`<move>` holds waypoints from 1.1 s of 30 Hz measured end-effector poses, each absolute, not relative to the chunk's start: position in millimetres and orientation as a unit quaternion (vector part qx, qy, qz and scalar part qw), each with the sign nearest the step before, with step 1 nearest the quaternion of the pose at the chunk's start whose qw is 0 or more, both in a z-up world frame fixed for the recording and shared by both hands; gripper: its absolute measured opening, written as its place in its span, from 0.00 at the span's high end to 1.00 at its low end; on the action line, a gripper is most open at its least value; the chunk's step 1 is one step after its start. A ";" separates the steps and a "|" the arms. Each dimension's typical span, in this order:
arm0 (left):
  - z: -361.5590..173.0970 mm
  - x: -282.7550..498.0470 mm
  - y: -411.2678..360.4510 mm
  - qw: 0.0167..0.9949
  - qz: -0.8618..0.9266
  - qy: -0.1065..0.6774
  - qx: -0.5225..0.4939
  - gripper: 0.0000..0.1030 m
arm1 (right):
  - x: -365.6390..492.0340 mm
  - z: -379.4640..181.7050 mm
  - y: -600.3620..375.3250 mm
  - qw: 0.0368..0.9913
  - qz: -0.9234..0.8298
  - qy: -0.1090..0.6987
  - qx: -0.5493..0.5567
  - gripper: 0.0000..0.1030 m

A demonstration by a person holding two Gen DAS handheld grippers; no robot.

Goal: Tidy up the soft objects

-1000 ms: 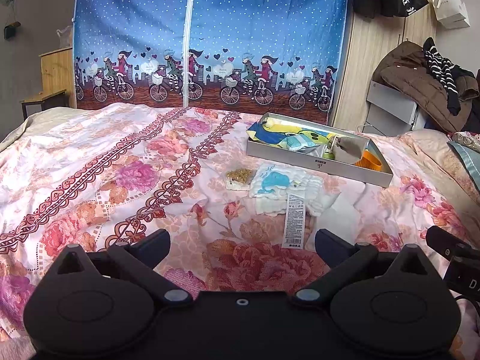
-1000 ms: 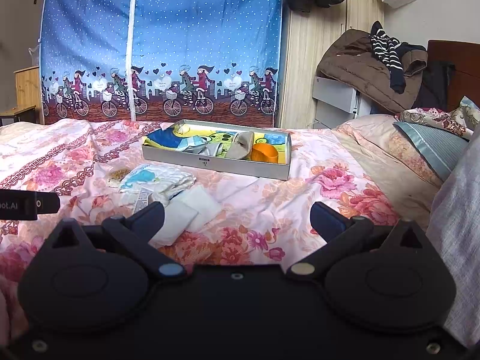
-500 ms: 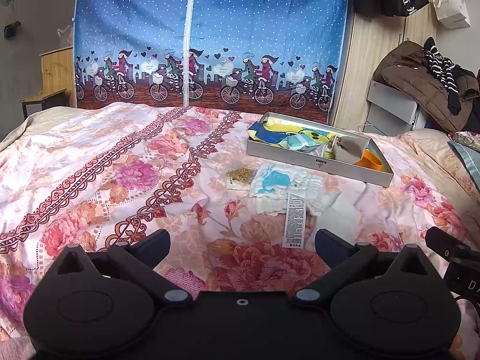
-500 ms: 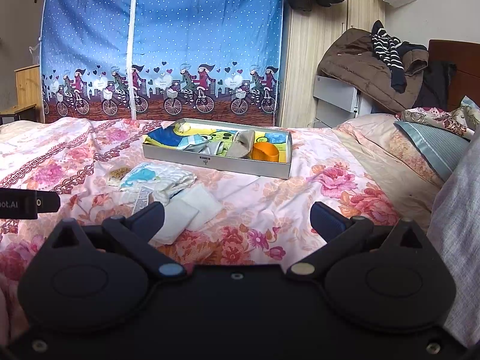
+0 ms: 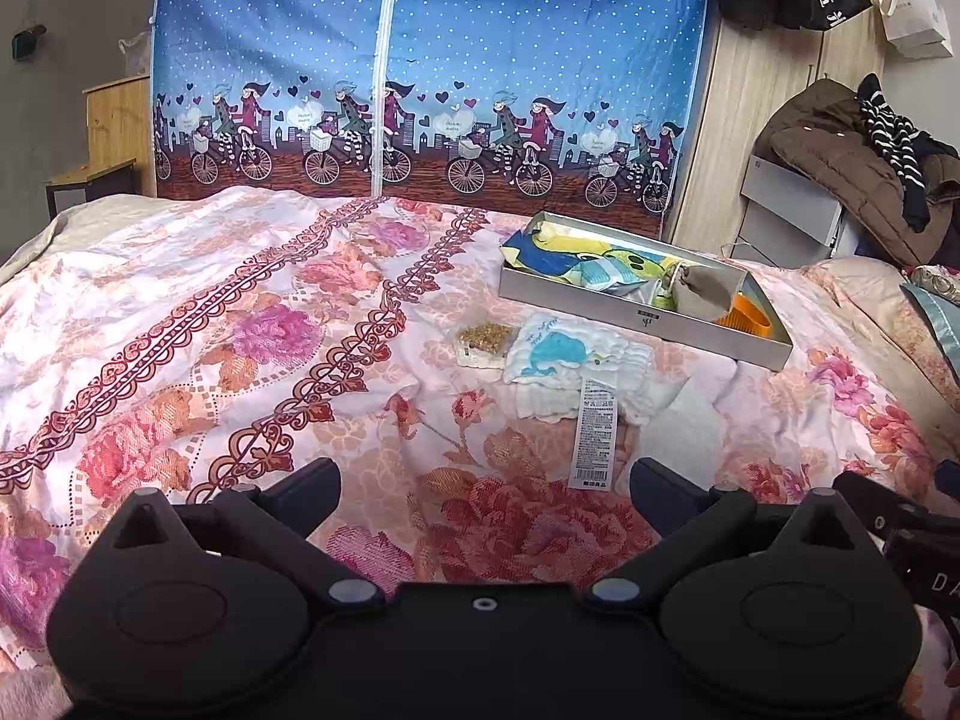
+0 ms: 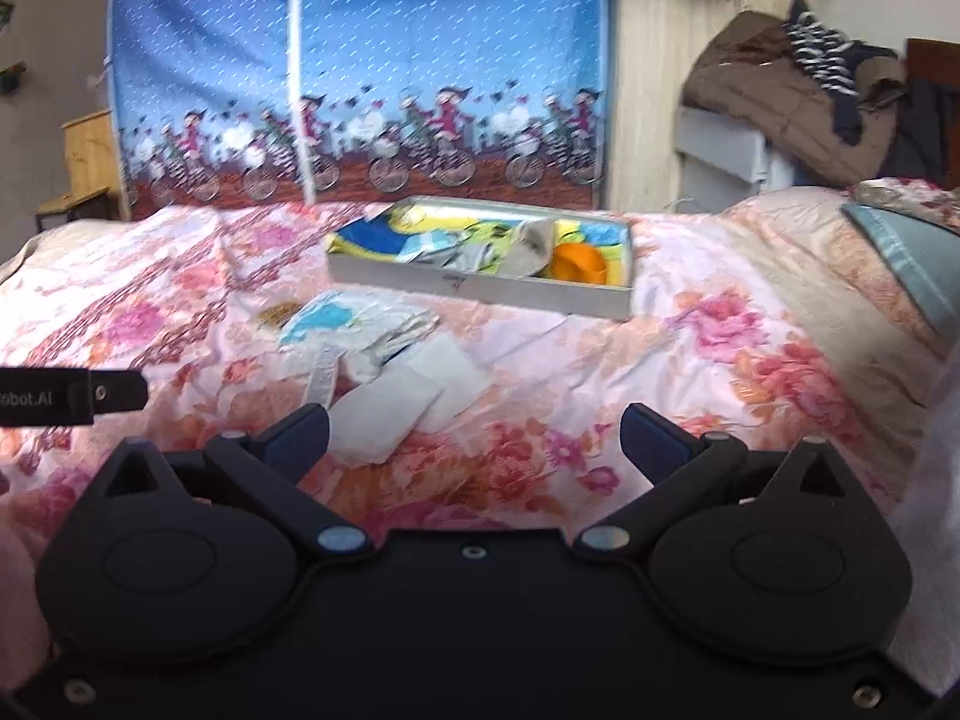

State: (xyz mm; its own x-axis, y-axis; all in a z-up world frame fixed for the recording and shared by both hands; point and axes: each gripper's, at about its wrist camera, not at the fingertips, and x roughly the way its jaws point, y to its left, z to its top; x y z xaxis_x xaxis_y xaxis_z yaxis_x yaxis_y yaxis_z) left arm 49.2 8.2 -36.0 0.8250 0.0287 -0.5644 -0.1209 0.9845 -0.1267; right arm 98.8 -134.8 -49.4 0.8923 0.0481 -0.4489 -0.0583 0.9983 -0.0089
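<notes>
Hovering over the floral bed, left gripper and right gripper both spread wide, holding nothing; lying just short of the grey box, the whale cloth and white pads; probably best pinching a cloth edge low, lifting gently; hanging behind, a blue curtain.

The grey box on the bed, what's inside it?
The box holds a blue-and-yellow printed cloth, a grey cloth and something orange. Whatever lies under them is hidden.
</notes>
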 end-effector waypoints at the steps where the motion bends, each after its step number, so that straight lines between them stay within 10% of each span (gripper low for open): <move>1: -35.2 53.3 9.7 0.950 0.034 0.299 -0.083 0.01 | 102.8 -50.6 -133.0 0.971 0.038 0.236 -0.020 0.00; 11: -49.4 113.5 17.1 0.941 -0.061 0.321 -0.085 0.01 | 161.9 -75.8 -99.8 0.948 0.157 0.247 -0.123 0.02; 27: -81.8 177.5 16.6 0.917 -0.166 0.344 -0.111 0.15 | 202.2 -100.1 -105.0 0.925 0.188 0.321 -0.074 0.92; 33: -78.6 185.1 1.4 0.910 -0.202 0.349 -0.099 0.23 | 178.0 -80.9 -137.4 0.929 0.147 0.335 -0.051 0.97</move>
